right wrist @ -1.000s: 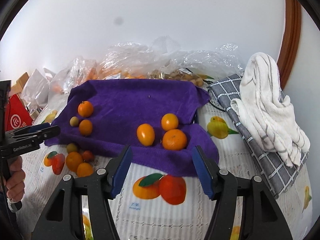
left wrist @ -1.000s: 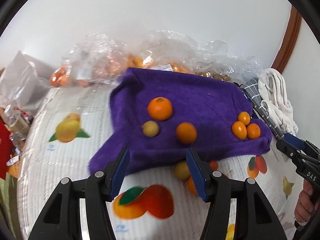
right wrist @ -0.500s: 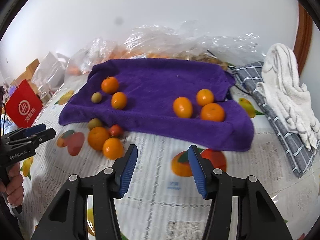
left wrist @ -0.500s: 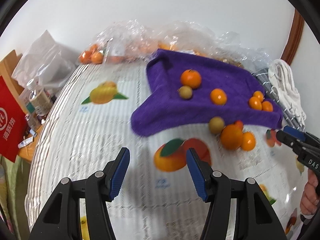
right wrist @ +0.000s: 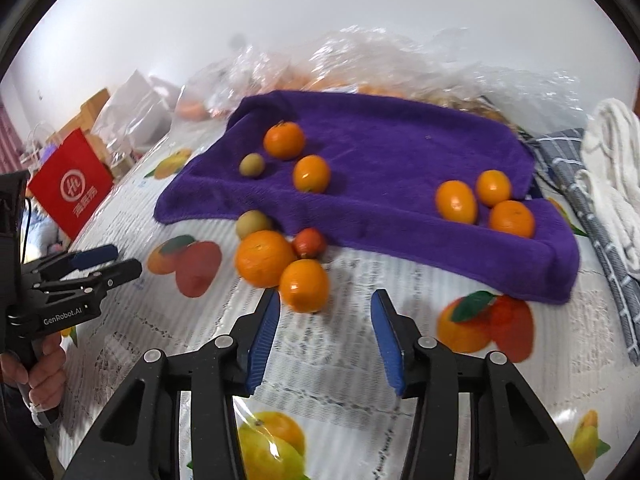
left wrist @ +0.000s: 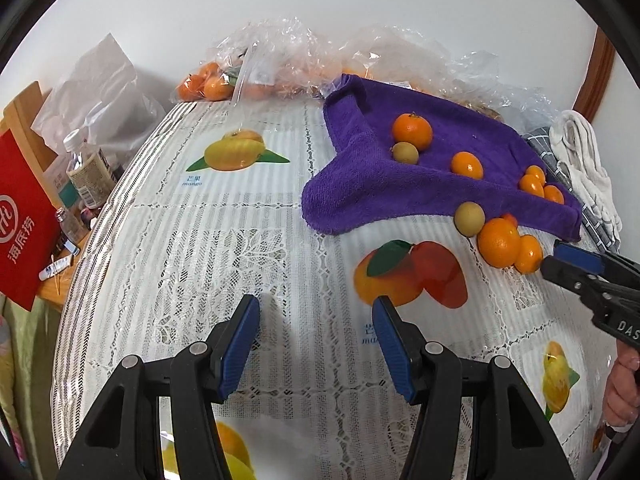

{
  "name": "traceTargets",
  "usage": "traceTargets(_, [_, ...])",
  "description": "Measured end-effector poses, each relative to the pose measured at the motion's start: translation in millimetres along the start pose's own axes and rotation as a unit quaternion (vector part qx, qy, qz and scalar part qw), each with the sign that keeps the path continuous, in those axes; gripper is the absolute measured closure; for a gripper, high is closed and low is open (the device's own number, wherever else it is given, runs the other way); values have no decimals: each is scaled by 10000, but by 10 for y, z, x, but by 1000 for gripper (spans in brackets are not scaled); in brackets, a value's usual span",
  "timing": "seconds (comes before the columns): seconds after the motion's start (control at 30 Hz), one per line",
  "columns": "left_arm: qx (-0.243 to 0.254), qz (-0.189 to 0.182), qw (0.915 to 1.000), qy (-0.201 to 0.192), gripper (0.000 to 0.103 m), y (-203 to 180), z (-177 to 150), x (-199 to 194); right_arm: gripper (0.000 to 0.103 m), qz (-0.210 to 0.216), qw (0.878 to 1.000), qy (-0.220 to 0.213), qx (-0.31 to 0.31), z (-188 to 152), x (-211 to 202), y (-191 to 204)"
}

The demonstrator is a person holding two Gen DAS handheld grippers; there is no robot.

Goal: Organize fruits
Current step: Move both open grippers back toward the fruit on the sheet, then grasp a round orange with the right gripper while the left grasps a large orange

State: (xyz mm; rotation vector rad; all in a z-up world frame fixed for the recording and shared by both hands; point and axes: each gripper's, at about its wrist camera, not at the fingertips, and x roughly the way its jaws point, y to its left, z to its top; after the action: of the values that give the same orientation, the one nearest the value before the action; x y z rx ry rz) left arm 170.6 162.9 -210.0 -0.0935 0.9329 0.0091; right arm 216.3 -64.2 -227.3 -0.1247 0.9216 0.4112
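While both grippers are hovering over the fruit-print tablecloth (left wrist: 248, 216), I am holding the left gripper (left wrist: 316, 336) with its blue fingers spread wide apart and nothing between them, above a bare stretch of cloth near the table's front edge. I am keeping the right gripper (right wrist: 324, 332) just as wide apart and empty, its left fingertip (right wrist: 268, 312) sitting just beside the nearest orange (right wrist: 304, 285).

That orange is lying in a cluster of four fruits on the tablecloth, hard against the front hem of the purple towel (right wrist: 392, 152): a larger orange (right wrist: 265, 257) touching it, a small reddish fruit (right wrist: 310, 242) behind, and a yellow-green fruit (right wrist: 253, 223) partly tucked at the towel's edge. On the towel's left part, a stemmed orange (right wrist: 284, 140), a small green-yellow fruit (right wrist: 252, 165) and another orange (right wrist: 311, 173) are resting close together. Three more oranges (right wrist: 484, 200) are bunching near the towel's right front corner.

Clear plastic bags (left wrist: 304, 52) holding more oranges are lining the table's far edge against the wall. A white cloth (right wrist: 612, 160) on a grey checked towel (right wrist: 588, 204) is lying along the right edge, and a red paper bag (left wrist: 20, 216) is standing off the left edge.
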Motion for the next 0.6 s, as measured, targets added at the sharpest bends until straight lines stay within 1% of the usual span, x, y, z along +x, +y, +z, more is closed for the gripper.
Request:
traceTargets(0.1, [35, -16, 10000, -38, 46, -3, -14, 4, 57, -20, 10000, 89, -34, 20, 93, 20])
traceTargets(0.3, [79, -97, 9999, -88, 41, -9, -31, 8, 57, -37, 9998, 215, -32, 41, 237, 17])
traceTargets(0.33, [81, -115, 9999, -91, 40, -9, -33, 9, 58, -38, 9997, 227, -37, 44, 255, 18])
traceTargets(0.4, [69, -147, 9998, -99, 39, -3, -34, 7, 65, 93, 9997, 222, -54, 49, 271, 28])
traceTargets(0.43, [52, -169, 9998, -105, 39, 5, -35, 7, 71, 134, 9997, 204, -63, 48, 265, 35])
traceTargets(0.53, [-27, -258, 9996, -132, 39, 36, -41, 1, 72, 28, 9998, 128, -123, 39, 235, 56])
traceTargets(0.6, [-47, -280, 9995, -144, 39, 42, -43, 3, 72, 40, 9999, 96, -101, 25, 193, 33])
